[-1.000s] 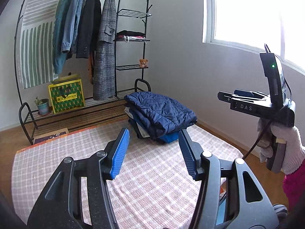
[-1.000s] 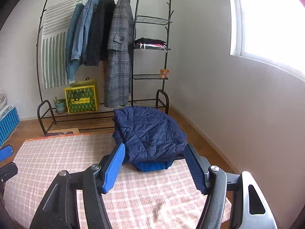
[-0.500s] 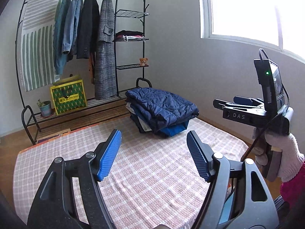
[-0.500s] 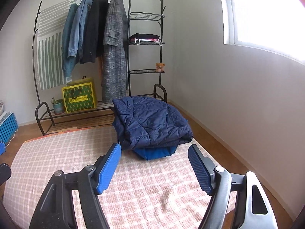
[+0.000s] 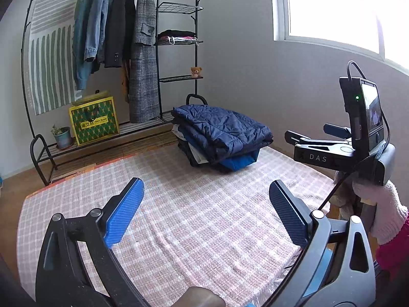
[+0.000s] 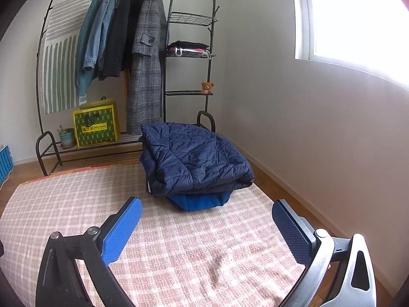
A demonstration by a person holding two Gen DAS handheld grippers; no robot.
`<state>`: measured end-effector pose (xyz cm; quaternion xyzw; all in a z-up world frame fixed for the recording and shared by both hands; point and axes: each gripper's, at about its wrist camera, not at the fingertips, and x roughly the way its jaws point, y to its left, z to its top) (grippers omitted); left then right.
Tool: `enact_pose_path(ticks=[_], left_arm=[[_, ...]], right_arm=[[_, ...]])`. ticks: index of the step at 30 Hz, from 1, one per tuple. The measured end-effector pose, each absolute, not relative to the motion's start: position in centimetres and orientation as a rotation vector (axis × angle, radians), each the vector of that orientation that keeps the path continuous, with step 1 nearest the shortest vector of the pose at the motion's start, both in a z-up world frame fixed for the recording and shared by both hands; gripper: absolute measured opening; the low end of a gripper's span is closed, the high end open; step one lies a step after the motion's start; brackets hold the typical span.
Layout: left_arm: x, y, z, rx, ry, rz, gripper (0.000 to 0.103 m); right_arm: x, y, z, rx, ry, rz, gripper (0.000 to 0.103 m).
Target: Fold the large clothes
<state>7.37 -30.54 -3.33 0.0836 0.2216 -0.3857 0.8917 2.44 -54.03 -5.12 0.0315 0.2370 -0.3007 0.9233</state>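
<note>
A folded navy quilted jacket (image 5: pixel 219 130) (image 6: pixel 194 158) lies on top of a stack of folded clothes, with a bright blue garment (image 6: pixel 202 200) under it, at the far right of a pink checked blanket (image 5: pixel 179 217) (image 6: pixel 179 243). My left gripper (image 5: pixel 204 204) is open and empty, held above the blanket well short of the stack. My right gripper (image 6: pixel 207 222) is open and empty, just in front of the stack. The right gripper also shows from the side in the left wrist view (image 5: pixel 306 138), held by a gloved hand.
A black clothes rack (image 5: pixel 158 51) with hanging coats, shelves, a green and yellow bag (image 5: pixel 94 121) and a small plant stands behind the blanket. A grey wall (image 6: pixel 306 128) with a window runs along the right. Wood floor surrounds the blanket.
Both grippers have opened wider and drawn back from the stack, which now looks farther away in both views.
</note>
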Motion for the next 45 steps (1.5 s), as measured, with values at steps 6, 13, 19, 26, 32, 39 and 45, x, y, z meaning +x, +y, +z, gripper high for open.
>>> enact_pose_path(ticks=[6, 13, 19, 26, 32, 39, 45], left_arm=[[8.1, -30.4, -3.7, 0.172, 0.475, -0.761, 0.103], [8.7, -30.1, -4.0, 0.165, 0.49, -0.724, 0.103], [8.4, -30.0, -4.0, 0.179, 0.457, -0.711, 0.103], [8.4, -29.9, -4.0, 0.166, 0.449, -0.718, 0.103], [8.3, -29.8, -4.0, 0.168, 0.448, -0.72, 0.103], [8.2, -30.0, -3.7, 0.17, 0.448, -0.726, 0.103], [8.2, -30.1, -3.6, 0.174, 0.447, -0.726, 0.103]], right_arm=[[2.6, -54.2, -5.7, 0.073, 0.493, -0.616, 0.103], [2.7, -54.4, -6.0, 0.083, 0.492, -0.616, 0.103], [2.8, -54.4, -6.2, 0.081, 0.493, -0.621, 0.103], [2.6, -54.8, -6.3, 0.1, 0.491, -0.627, 0.103], [2.4, -55.1, -6.5, 0.108, 0.491, -0.638, 0.103], [2.2, -55.2, -6.4, 0.119, 0.485, -0.636, 0.103], [2.4, -55.1, -6.6, 0.114, 0.49, -0.628, 0.103]])
